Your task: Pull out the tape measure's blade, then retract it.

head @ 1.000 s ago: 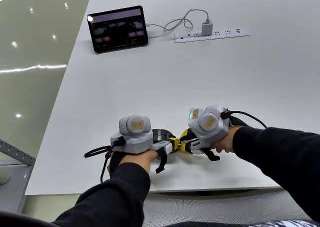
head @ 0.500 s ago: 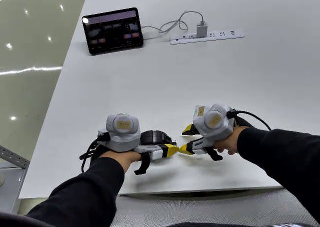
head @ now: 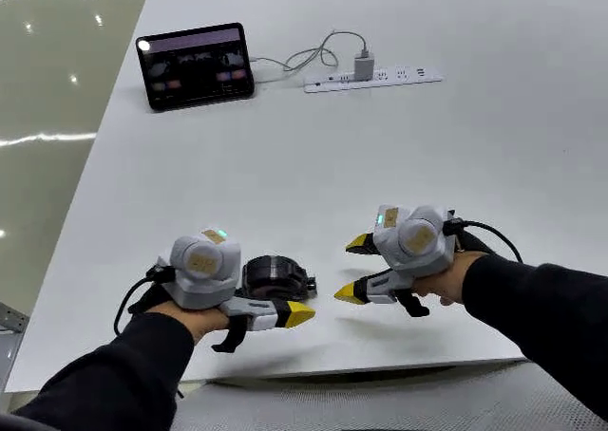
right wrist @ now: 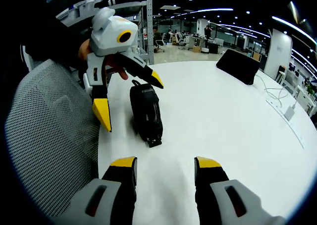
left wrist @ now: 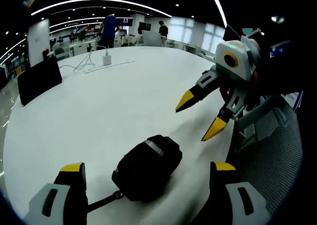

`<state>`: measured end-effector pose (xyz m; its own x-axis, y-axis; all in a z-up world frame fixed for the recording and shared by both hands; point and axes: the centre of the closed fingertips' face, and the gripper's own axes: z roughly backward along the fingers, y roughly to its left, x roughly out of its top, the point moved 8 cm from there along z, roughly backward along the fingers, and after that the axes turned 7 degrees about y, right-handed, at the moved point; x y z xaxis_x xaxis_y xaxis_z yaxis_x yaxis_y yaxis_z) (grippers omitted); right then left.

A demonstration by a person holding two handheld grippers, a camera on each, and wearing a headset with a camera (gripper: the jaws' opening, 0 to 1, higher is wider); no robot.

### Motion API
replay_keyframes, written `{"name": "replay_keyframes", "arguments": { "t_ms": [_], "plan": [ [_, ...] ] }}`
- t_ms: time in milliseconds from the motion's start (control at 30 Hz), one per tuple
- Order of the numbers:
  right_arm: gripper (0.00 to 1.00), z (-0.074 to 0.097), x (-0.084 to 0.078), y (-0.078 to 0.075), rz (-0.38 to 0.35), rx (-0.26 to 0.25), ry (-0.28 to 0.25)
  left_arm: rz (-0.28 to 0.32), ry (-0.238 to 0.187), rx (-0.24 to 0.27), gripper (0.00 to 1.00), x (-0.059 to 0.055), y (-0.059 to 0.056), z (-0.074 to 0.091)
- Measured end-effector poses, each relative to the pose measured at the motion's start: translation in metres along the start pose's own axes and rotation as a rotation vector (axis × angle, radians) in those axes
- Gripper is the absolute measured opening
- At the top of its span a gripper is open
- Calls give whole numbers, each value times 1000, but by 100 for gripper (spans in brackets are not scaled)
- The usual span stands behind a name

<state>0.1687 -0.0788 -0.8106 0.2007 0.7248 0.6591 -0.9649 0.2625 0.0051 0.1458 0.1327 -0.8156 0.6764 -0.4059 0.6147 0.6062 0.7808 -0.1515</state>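
Note:
A black tape measure (head: 274, 277) lies on the white table (head: 399, 156) near its front edge, with no blade drawn out. My left gripper (head: 285, 303) is open with its yellow-tipped jaws on either side of the tape measure (left wrist: 147, 166), and they do not appear to press on it. My right gripper (head: 352, 268) is open a short way to the right, with nothing between its jaws. The right gripper view shows the tape measure (right wrist: 146, 113) ahead, between the jaws of the left gripper (right wrist: 130, 97). The right gripper (left wrist: 198, 115) also appears in the left gripper view.
A dark tablet (head: 195, 65) stands at the far left of the table. A white power strip (head: 375, 75) with a charger and cable lies beside it. The table's front edge runs just below both grippers. A grey mesh chair (right wrist: 49, 136) is close behind.
The two grippers have drawn apart: the left one with the tape measure has shifted left, and the right one now stands off to the right with its jaws spread.

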Motion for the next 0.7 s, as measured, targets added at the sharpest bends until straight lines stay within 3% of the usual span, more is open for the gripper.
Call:
{"name": "replay_keyframes", "arguments": {
  "t_ms": [167, 233, 267, 400, 467, 567, 700],
  "plan": [
    [45, 29, -18, -1, -56, -40, -33, -5, -46, 15, 100, 1, 10, 12],
    [47, 40, -26, -2, -78, -58, -41, -77, -76, 29, 100, 3, 13, 17],
    [48, 46, -32, -3, -85, -68, -43, -71, -91, 15, 100, 4, 13, 21],
    [51, 61, -46, -8, -135, -102, -45, -60, -81, 9, 100, 3, 15, 31],
    [53, 68, -52, -10, -158, -115, -55, -51, -84, -12, 100, 0, 16, 32],
    [56, 76, -59, -10, -168, -122, -58, -70, -55, -51, 100, -8, 12, 30],
    [60, 86, -72, -10, -182, -130, -63, -72, -31, -41, 100, -18, 16, 32]
  ]
}}
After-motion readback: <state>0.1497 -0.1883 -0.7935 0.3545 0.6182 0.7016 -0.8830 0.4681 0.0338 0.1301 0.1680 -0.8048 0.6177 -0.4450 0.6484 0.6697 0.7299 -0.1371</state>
